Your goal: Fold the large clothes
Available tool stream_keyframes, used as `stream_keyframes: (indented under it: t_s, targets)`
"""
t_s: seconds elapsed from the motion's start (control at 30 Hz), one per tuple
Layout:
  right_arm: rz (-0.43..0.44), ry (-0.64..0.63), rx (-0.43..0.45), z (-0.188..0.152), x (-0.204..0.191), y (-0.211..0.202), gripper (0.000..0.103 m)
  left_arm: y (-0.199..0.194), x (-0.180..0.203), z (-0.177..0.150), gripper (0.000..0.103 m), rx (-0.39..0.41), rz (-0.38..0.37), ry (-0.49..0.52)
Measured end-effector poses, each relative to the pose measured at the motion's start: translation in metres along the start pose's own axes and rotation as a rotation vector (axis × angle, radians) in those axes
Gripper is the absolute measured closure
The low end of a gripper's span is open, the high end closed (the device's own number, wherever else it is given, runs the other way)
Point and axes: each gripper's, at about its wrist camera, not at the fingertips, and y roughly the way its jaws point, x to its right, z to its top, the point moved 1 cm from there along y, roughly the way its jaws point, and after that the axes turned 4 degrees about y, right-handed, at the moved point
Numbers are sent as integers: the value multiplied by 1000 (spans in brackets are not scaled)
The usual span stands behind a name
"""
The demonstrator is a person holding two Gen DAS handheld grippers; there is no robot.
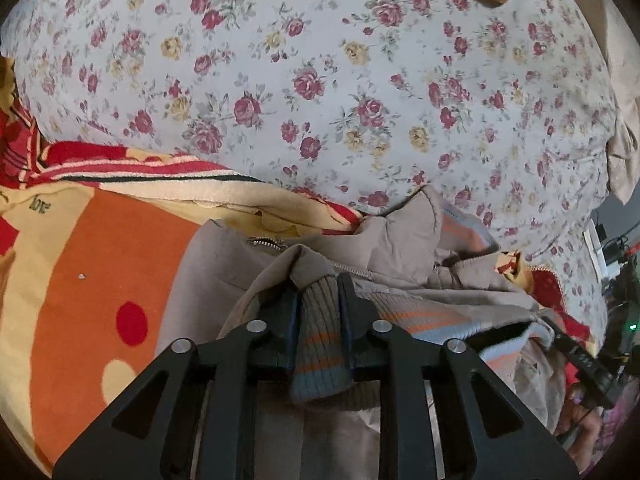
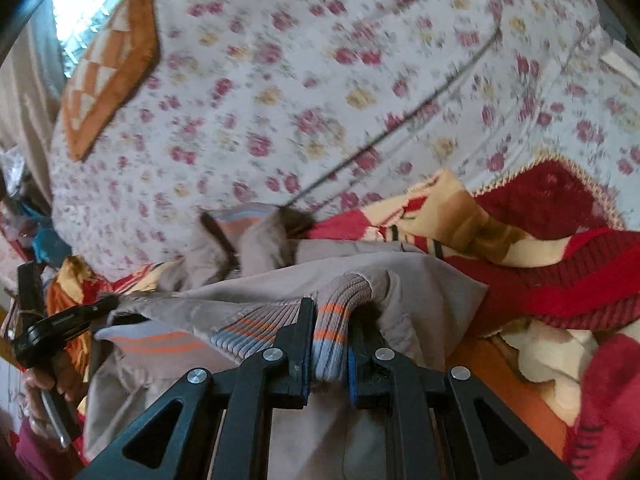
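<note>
On floral bedsheet point(image 1: 320, 60): beige jacket point(image 1: 400, 240)

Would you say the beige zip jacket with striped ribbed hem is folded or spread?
Partly folded: beige jacket lies bunched, its ribbed hem doubled over its body.

Right tool point(image 2: 330, 344) clamped on jacket's ribbed hem point(image 2: 340, 300) — floral sheet point(image 2: 320, 100) beyond, red blanket point(image 2: 560, 280) alongside

Jacket point(image 1: 400, 248): we note taupe cloth, silver zip, ribbed hem with orange and blue stripes. Crumpled, lying just ahead of both grippers. We see the hem bunched between the left gripper's point(image 1: 319, 312) fingers and the right gripper's point(image 2: 332, 334).
</note>
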Motion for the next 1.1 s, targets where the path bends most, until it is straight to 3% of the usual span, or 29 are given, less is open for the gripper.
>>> stream_keyframes:
  t_s: [0.03, 0.1, 0.2, 0.27, 0.33, 0.43, 0.5, 0.57, 0.63, 0.7, 0.77, 0.8, 0.83, 0.87, 0.93, 1.1]
  targets:
    - [-7, 5, -3, 1, 2, 4, 91, 0, -1, 1, 74, -7, -9, -5]
    - [-22, 14, -20, 3, 4, 14, 89, -7, -1, 3, 56, -9, -11, -1]
    - [-10, 35, -6, 5, 2, 3, 72, -26, 2, 4, 36, 22, -5, 32]
    - [-9, 31, 35, 5, -3, -15, 54, -44, 1, 0, 34, 44, -2, 56]
    - [-26, -3, 87, 3, -13, -38, 54, -59, -1, -7, 34, 48, -25, 69]
    - [57, -68, 86, -5, -35, -64, 54, -73, -5, -26, 34, 41, -19, 99]
    - [101, -135, 30, -15, -60, -65, 52, -73, -8, -41, 34, 21, -1, 113]
    - [114, -199, -34, -26, -84, -52, 40, -63, -14, -56, 34, -23, 50, 116]
    - [99, -250, -81, -37, -105, -32, 33, -50, -20, -67, 34, -64, 92, 108]
    - [68, -288, -129, -46, -124, -4, 33, -37, -29, -79, 34, -109, 121, 97]
    - [51, -306, -184, -52, -135, 22, 39, -27, -35, -86, 34, -122, 122, 82]
    - [20, -321, -221, -55, -139, 39, 53, -25, -36, -87, 34, -120, 125, 87]
    - [-28, -348, -227, -58, -142, 52, 81, -25, -36, -87, 34, -117, 128, 97]
    - [-42, -368, -221, -59, -145, 58, 87, -25, -35, -84, 37, -108, 133, 114]
    - [-43, -389, -193, -55, -149, 61, 90, -27, -34, -75, 45, -79, 141, 136]
    - [-23, -289, -37, -17, -146, 55, 91, -26, -45, -41, 45, -9, 169, 80]
